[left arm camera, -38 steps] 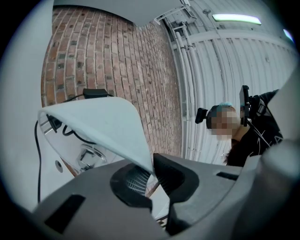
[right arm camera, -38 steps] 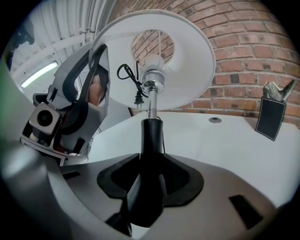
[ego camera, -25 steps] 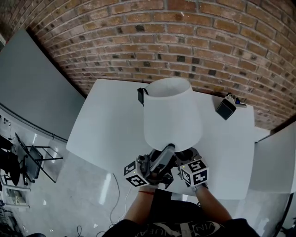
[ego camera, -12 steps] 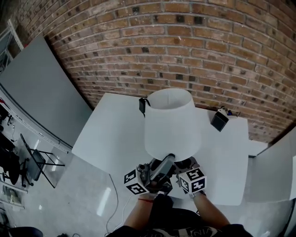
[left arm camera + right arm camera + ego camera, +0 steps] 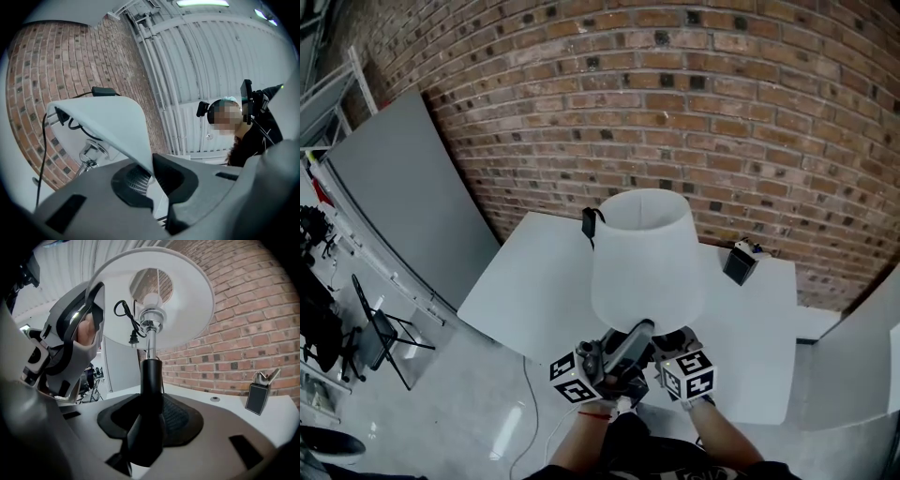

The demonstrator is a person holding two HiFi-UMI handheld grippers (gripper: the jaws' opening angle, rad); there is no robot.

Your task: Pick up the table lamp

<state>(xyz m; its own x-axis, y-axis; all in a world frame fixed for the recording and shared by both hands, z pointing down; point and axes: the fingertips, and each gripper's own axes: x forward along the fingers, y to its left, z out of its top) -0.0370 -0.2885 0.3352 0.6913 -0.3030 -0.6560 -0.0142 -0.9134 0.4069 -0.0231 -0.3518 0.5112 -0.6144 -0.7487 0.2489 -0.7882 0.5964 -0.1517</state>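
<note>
The table lamp has a big white shade and a black stem under a chrome socket. It is held above the white table. My left gripper is shut on the shade's lower rim, which runs down between its two pads. My right gripper is shut on the black stem, seen upright between its pads in the right gripper view. The lamp's black cord hangs coiled inside the shade. In the head view the shade hides the stem and base.
A small black box stands at the table's back right by the brick wall. A black plug sits behind the shade. A grey panel leans at the left. Chairs and gear stand on the floor.
Both grippers keep their hold on the lamp. The table has drawn smaller and lower in the head view, and more of the brick wall shows above it.
</note>
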